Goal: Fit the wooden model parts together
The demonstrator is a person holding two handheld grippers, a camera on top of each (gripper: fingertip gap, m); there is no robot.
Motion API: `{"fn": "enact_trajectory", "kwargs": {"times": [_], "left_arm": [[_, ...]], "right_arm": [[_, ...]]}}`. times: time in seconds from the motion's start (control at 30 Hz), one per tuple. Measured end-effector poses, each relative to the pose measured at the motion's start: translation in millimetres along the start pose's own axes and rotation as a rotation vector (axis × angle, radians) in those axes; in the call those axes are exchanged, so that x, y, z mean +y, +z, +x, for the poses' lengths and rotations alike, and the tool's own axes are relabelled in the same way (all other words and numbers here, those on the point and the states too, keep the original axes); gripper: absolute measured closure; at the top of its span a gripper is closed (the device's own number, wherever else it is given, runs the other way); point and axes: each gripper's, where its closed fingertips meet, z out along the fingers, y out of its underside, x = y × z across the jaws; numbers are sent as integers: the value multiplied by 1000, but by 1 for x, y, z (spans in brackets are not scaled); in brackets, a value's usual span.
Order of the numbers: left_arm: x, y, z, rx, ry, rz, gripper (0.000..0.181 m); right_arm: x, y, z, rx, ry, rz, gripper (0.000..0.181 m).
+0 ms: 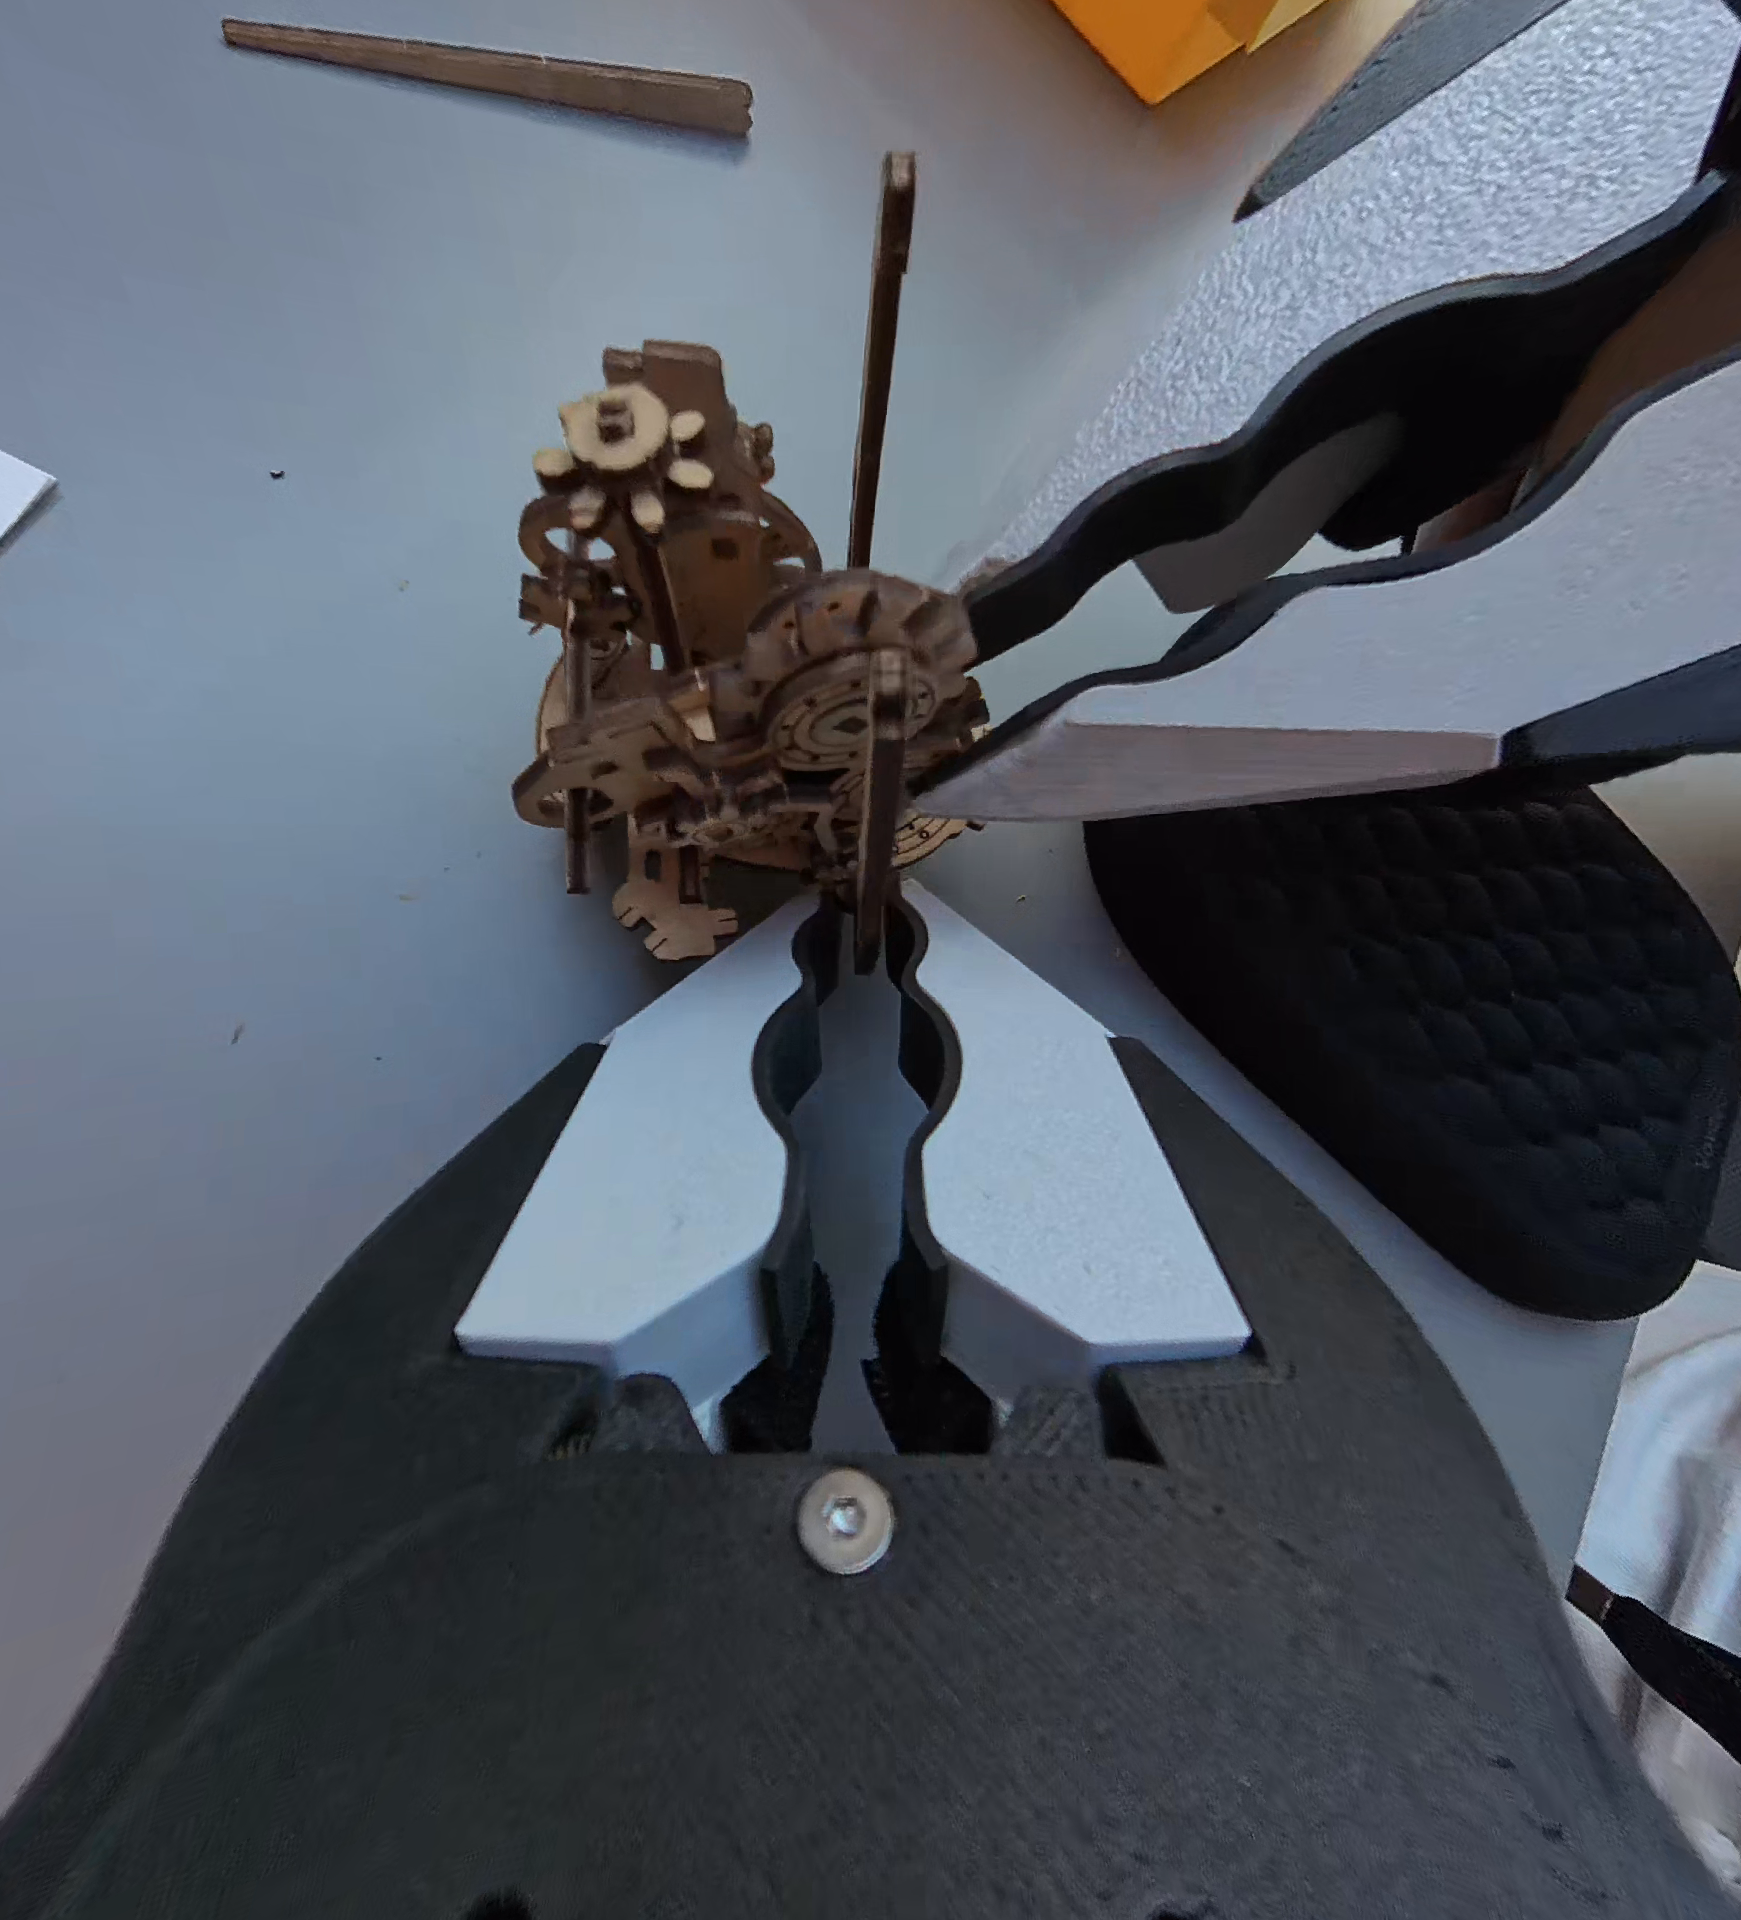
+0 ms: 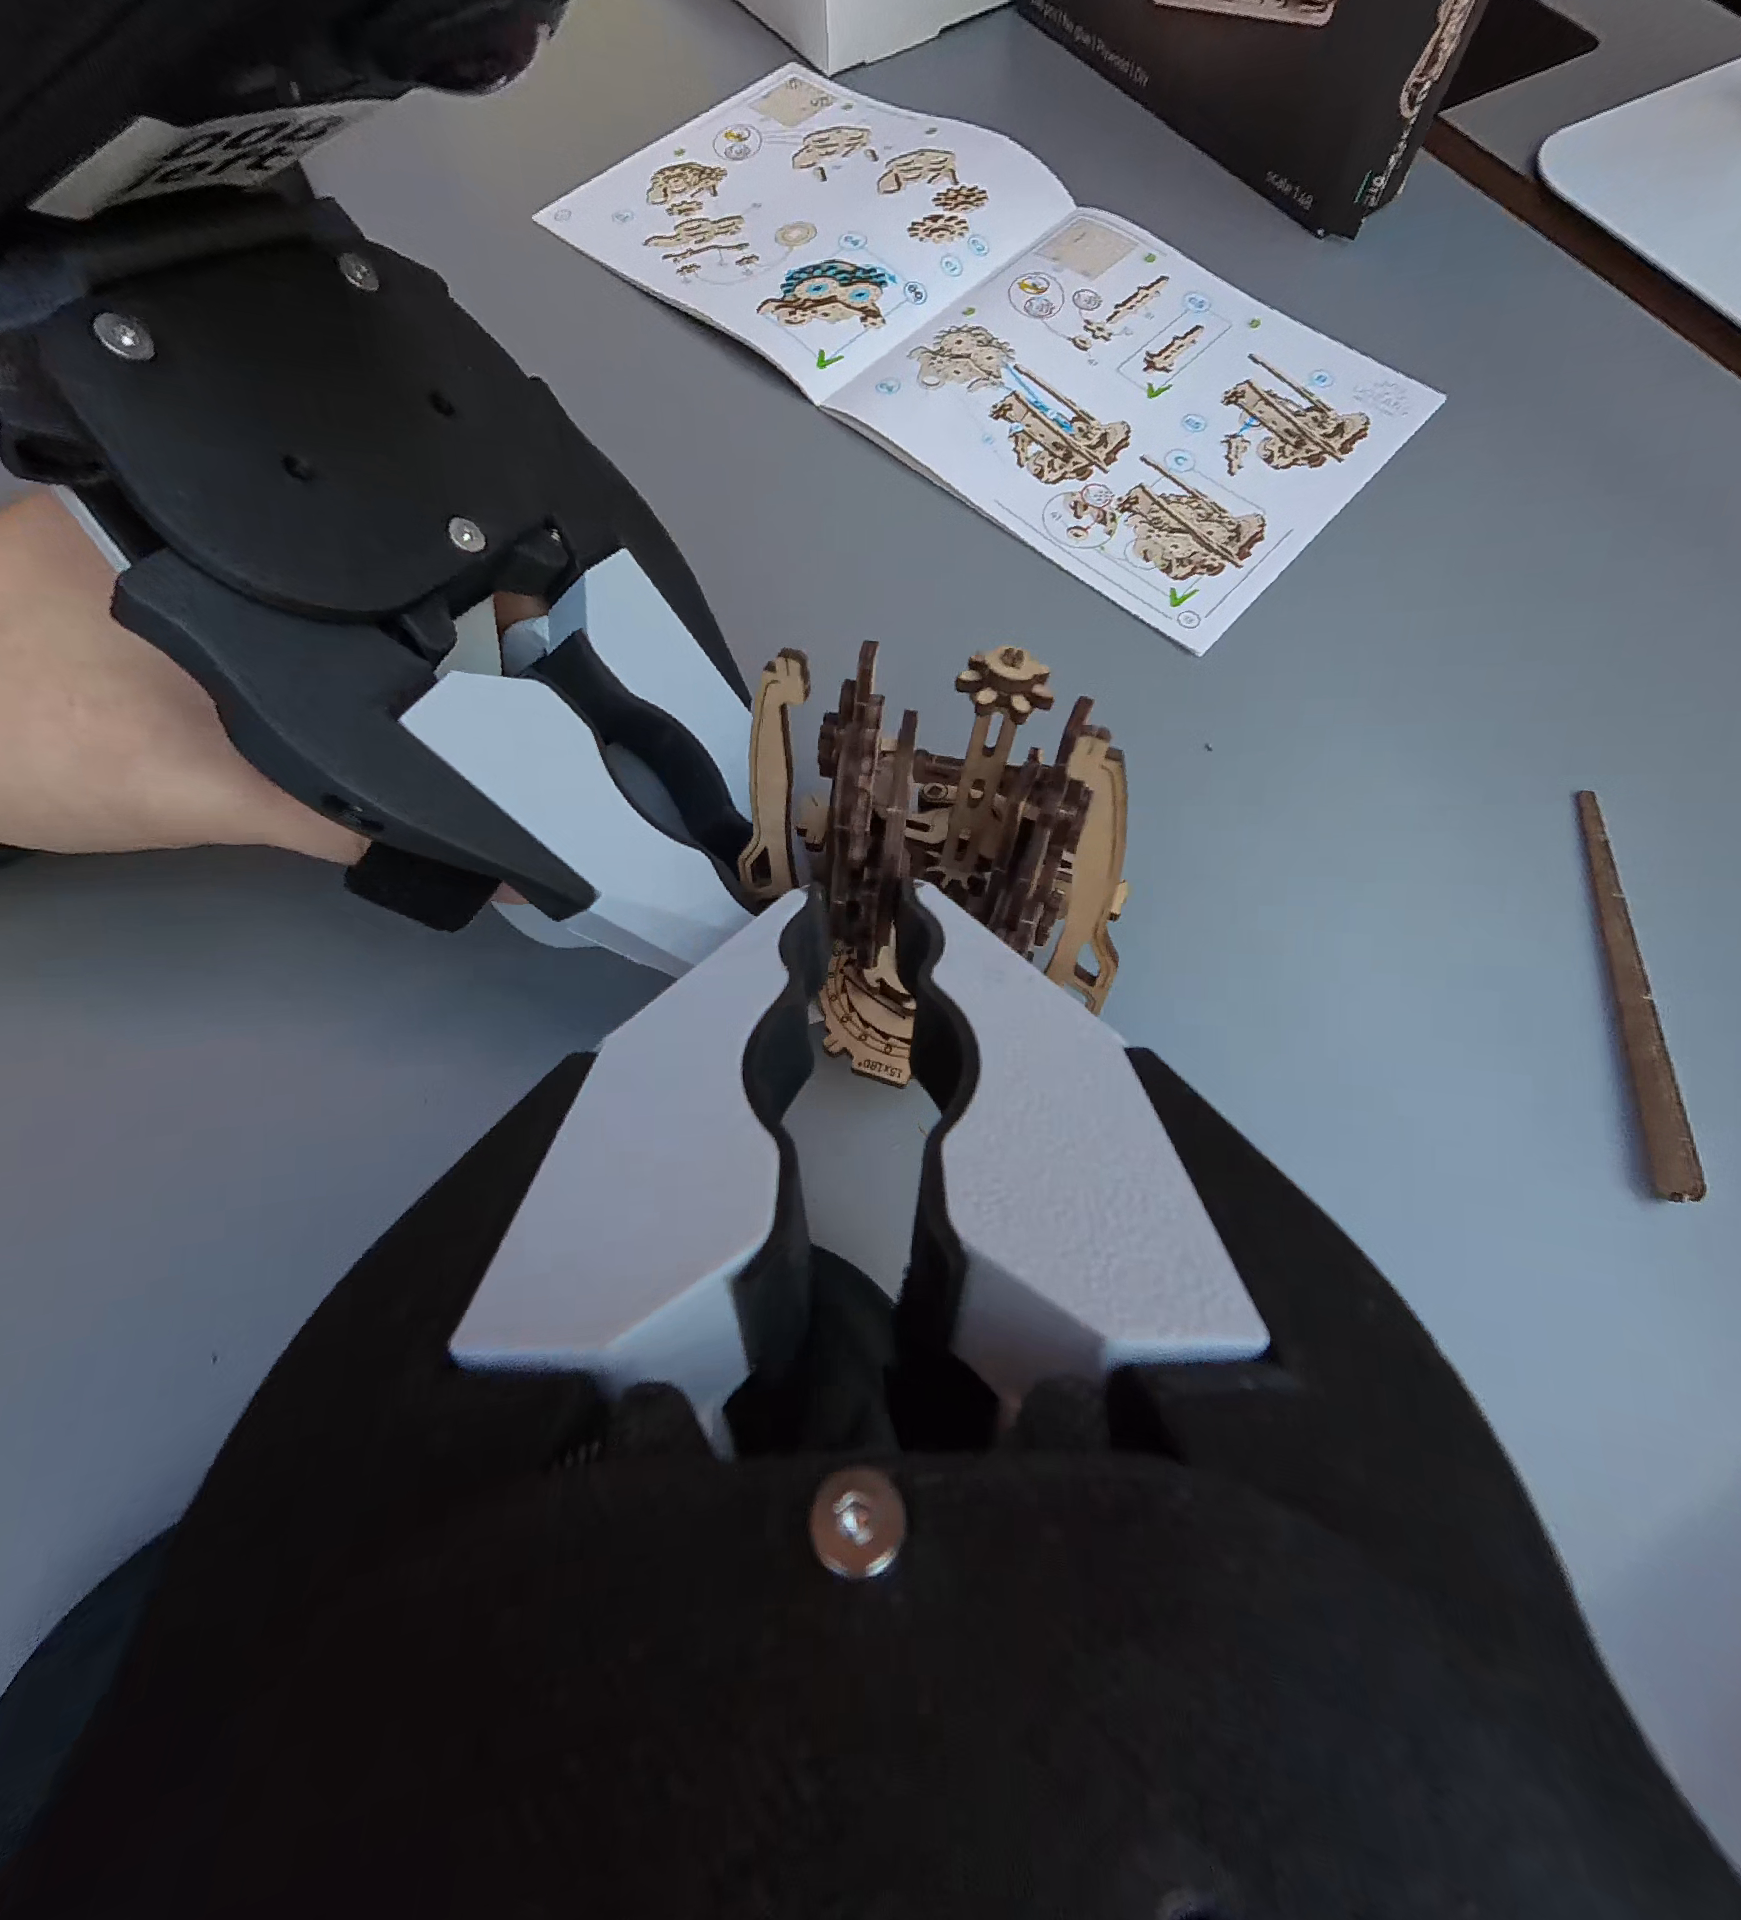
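One wooden gear model stands on the grey table, two grippers clamped on it. The left gripper pinches its thin side piece; the right gripper grips its gear stack. One loose wooden stick and one open instruction booklet lie nearby.

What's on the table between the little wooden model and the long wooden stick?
Nothing: bare grey table separates the brown wooden gear model from the long dark wooden stick, seen in the right wrist view.

wooden model | upright, part-built, geared | grey table; loose wooden strip | flat, apart
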Motion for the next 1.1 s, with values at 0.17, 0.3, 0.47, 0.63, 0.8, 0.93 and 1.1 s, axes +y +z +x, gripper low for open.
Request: {"fn": "enact_trajectory", "kwargs": {"times": [0.17,0.3,0.47,0.63,0.8,0.93,1.1], "left_arm": [[-1,0,-1,15,-23,12,175],[0,-1,-1,28,-15,7,174],[-6,-17,-5,64,-40,82,172],[-12,-22,-3,89,-32,113,174],[-13,-19,-4,26,30,110,179],[-12,-17,-4,-1,56,90,173],[-9,-46,-10,34,70,101,147]], "right_arm": [[-2,1,0,16,22,41,169],[-1,1,1,-2,30,49,169],[-1,1,5,-23,70,47,170],[-1,2,7,-12,55,44,169],[-2,3,8,0,60,51,169],[-1,4,8,16,33,46,170],[0,-2,14,-63,65,64,170]]}}
